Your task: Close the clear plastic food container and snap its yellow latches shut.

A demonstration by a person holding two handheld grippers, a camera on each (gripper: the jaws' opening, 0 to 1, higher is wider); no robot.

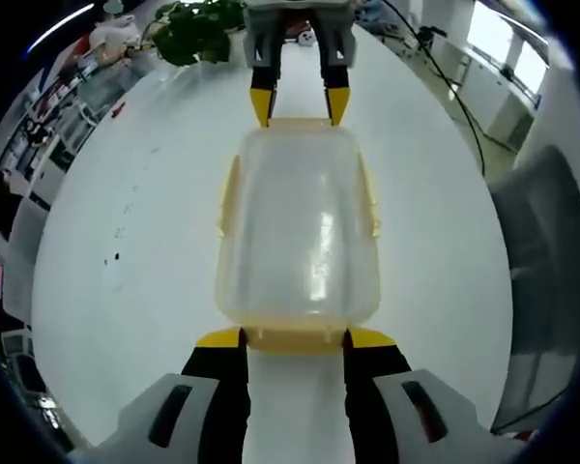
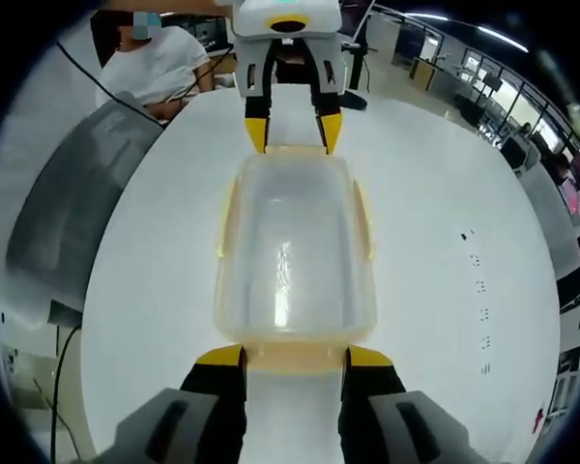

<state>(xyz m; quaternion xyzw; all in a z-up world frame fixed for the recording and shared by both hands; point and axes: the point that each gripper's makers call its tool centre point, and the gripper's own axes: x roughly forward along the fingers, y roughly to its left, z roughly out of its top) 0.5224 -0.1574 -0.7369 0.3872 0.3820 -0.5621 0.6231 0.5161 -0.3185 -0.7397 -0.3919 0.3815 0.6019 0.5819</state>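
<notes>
Clear container (image 1: 298, 227) sits lid-on at frame center on the white table (image 1: 155, 242), yellow latches (image 1: 296, 338) at its short ends. My left gripper (image 1: 295, 337) at bottom center: jaws apart, tips touching the near latch. My right gripper (image 2: 294, 356): same at the opposite end.

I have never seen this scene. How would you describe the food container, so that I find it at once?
Look at the wide white table. Near its middle, between the two hand-held grippers that face each other from its short ends, lies the clear plastic food container. It is the single see-through box there, rounded at the corners, with pale yellow latches along its rim.
</notes>
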